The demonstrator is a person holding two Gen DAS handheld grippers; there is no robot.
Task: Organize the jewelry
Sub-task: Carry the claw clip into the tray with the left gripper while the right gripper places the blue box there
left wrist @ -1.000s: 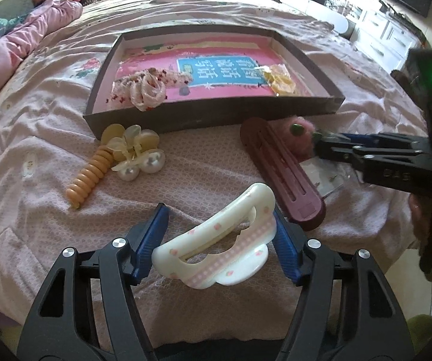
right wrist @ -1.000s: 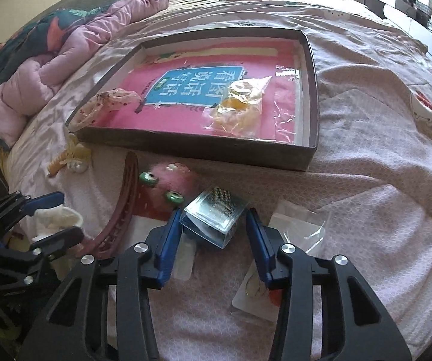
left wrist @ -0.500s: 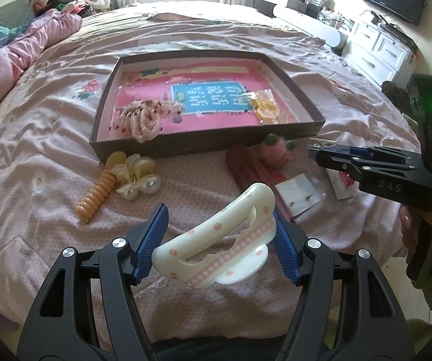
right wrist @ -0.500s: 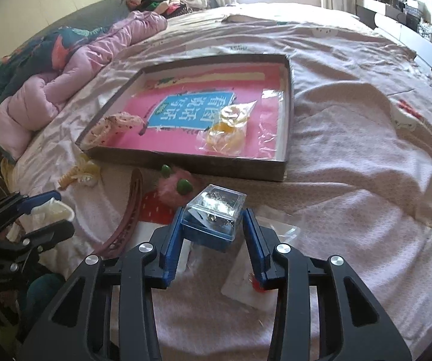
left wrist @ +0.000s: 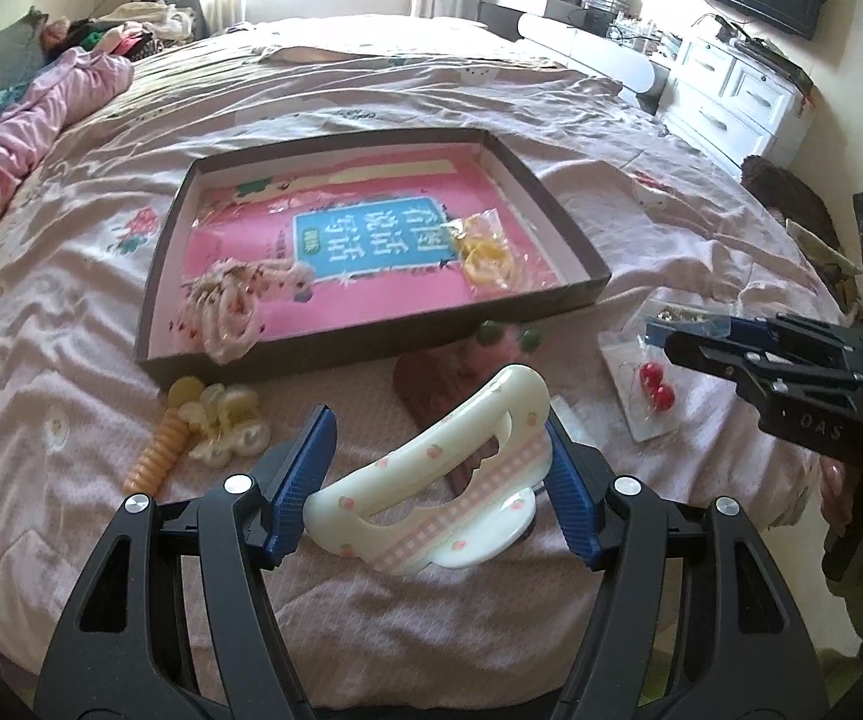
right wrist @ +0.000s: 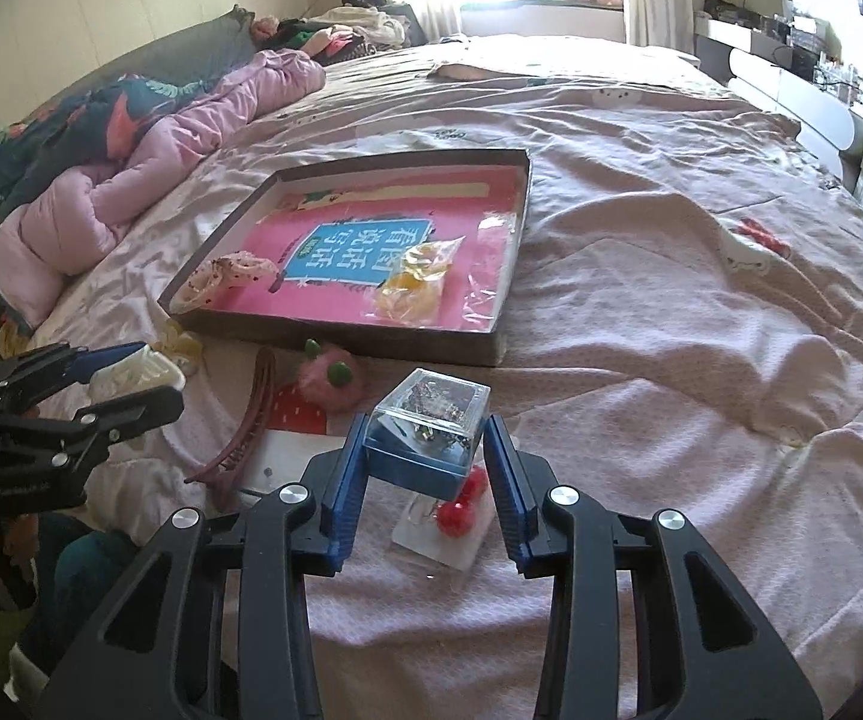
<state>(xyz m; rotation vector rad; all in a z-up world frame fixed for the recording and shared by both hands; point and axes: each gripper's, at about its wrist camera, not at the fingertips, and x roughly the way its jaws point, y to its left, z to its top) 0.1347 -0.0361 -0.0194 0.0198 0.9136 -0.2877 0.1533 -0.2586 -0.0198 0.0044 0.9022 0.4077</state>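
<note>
My left gripper (left wrist: 440,468) is shut on a cream hair claw clip (left wrist: 437,498) with pink dots, held above the bed. My right gripper (right wrist: 425,456) is shut on a small clear-lidded blue jewelry box (right wrist: 428,429), also lifted; it shows from the side in the left wrist view (left wrist: 695,336). A shallow dark tray (left wrist: 575,264) with a pink printed floor lies ahead, holding a speckled scrunchie (left wrist: 227,306) and a bag of yellow bands (left wrist: 485,252). The tray also shows in the right wrist view (right wrist: 509,276).
On the pink bedspread near the tray lie an orange spiral tie (left wrist: 158,450), a pearl flower clip (left wrist: 227,420), a maroon hair clip (right wrist: 251,414), a fuzzy pink clip (right wrist: 329,378) and bagged red bead earrings (left wrist: 656,393). A pink quilt (right wrist: 149,162) is at left, white drawers (left wrist: 737,96) at right.
Both grippers have risen and pulled back from the bed with their objects, so the tray and loose items look farther away. The jewelry box has left the bedspread.
</note>
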